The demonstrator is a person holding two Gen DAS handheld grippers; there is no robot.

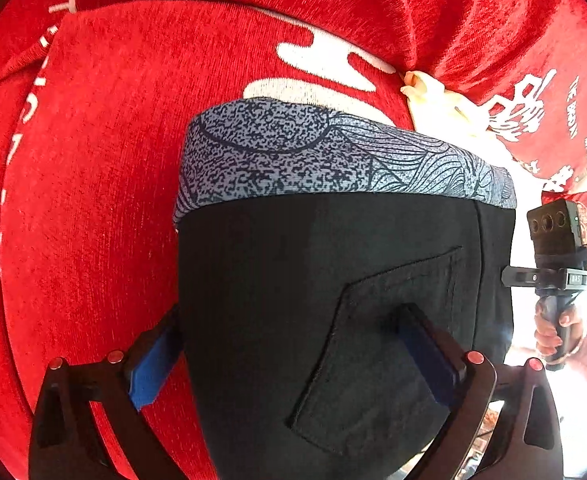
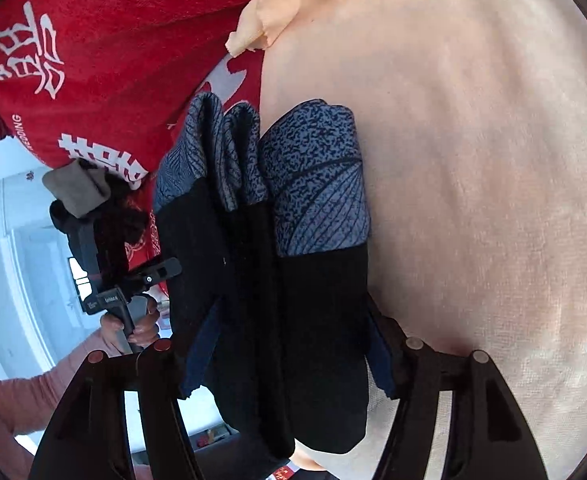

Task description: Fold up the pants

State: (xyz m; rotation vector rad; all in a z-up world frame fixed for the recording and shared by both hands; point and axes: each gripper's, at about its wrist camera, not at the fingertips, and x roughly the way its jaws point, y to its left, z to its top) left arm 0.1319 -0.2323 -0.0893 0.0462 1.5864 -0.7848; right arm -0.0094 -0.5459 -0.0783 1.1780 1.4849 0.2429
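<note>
Both claws, left claw (image 1: 293, 356) and right claw (image 2: 289, 356), grip black pants (image 1: 333, 300).

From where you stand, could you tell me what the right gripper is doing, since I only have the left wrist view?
Observer: The right gripper is shut on the pants; its view shows the fabric bunched into several folded layers between the fingers.
Operator: Thank you. What lies beyond the pants on that side?
Observer: A pale cream cloth surface fills most of the right wrist view, next to the red blanket.
Operator: Can you see my left gripper from there?
Observer: Only its handle, held by a hand with a pink sleeve. In your own view, the left gripper holds the pants near the back pocket.
</note>
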